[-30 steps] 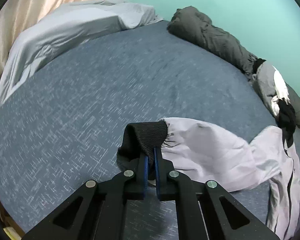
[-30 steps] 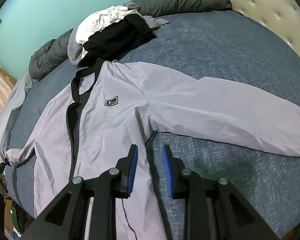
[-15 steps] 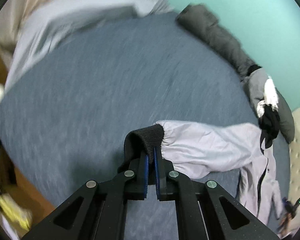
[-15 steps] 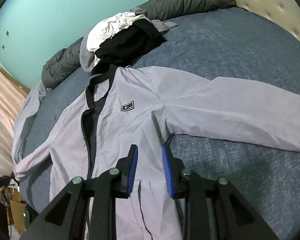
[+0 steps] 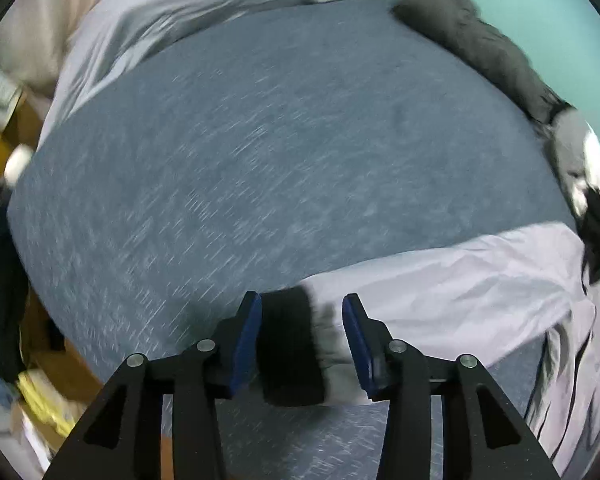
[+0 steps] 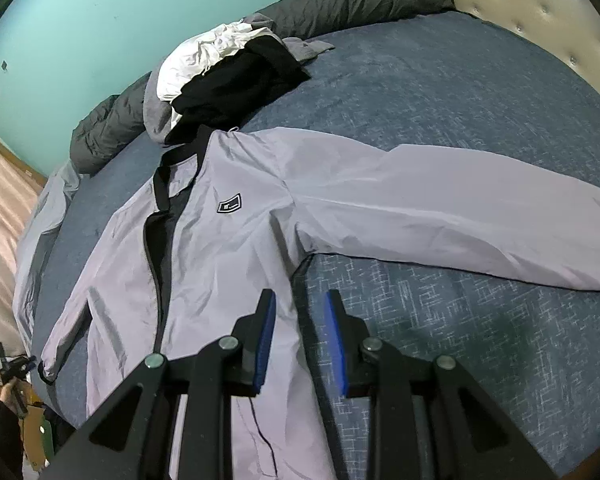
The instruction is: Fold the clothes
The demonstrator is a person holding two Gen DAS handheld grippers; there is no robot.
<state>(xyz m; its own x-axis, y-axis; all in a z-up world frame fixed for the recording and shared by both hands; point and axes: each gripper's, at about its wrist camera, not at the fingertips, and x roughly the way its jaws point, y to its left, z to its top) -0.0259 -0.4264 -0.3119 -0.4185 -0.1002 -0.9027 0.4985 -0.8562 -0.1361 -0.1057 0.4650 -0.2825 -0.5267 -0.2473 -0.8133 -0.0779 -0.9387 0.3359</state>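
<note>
2 grippers over 1 light grey jacket (image 6: 236, 240) that's spread front-up on a blue bed (image 6: 460, 92). Far left, the left gripper (image 5: 302, 308) has its jaws spread wide, the black cuff (image 5: 290, 344) of the sleeve (image 5: 440, 292) sitting loose between the blue pads (image 5: 246, 340), nothing pinching it. That cuff lies near the bed's left edge, with floor clutter just past the drop. Beyond it is lots of bare blue mattress up to the pale bedding. Moving right, the right gripper (image 6: 300, 312) hovers over the jacket's side seam by the armpit, fingers apart with a moderate gap, holding nothing. The other sleeve (image 6: 460, 208) runs out flat to the right, open bed around it. A clothes pile (image 6: 220, 76) sits just above the collar.
</note>
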